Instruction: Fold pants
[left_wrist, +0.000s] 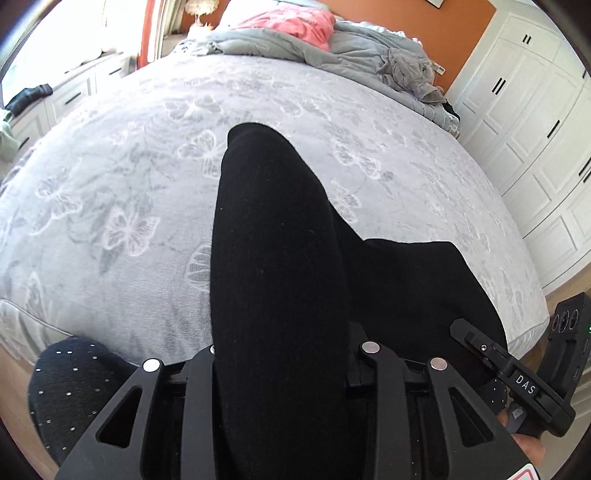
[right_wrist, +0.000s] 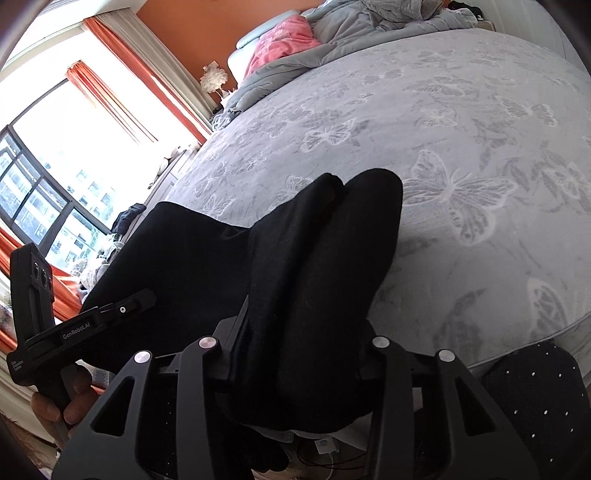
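Left wrist view is showing the left tongs (left_wrist: 284, 369) clamping the black pants (left_wrist: 273, 236); the right tongs (right_wrist: 295, 354) are gripping bunched fabric too; both are holding the pants over the bed (left_wrist: 122, 177), legs trailing toward 12 o'clock; folding is seemingly just starting, nothing neatly laid yet

Wide bed under grey butterfly-print cover (left_wrist: 129, 177), carrying black knit pants (left_wrist: 280, 221) near front edge, crumpled grey duvet (left_wrist: 266, 46) and pink blanket (left_wrist: 295, 20) at far end.
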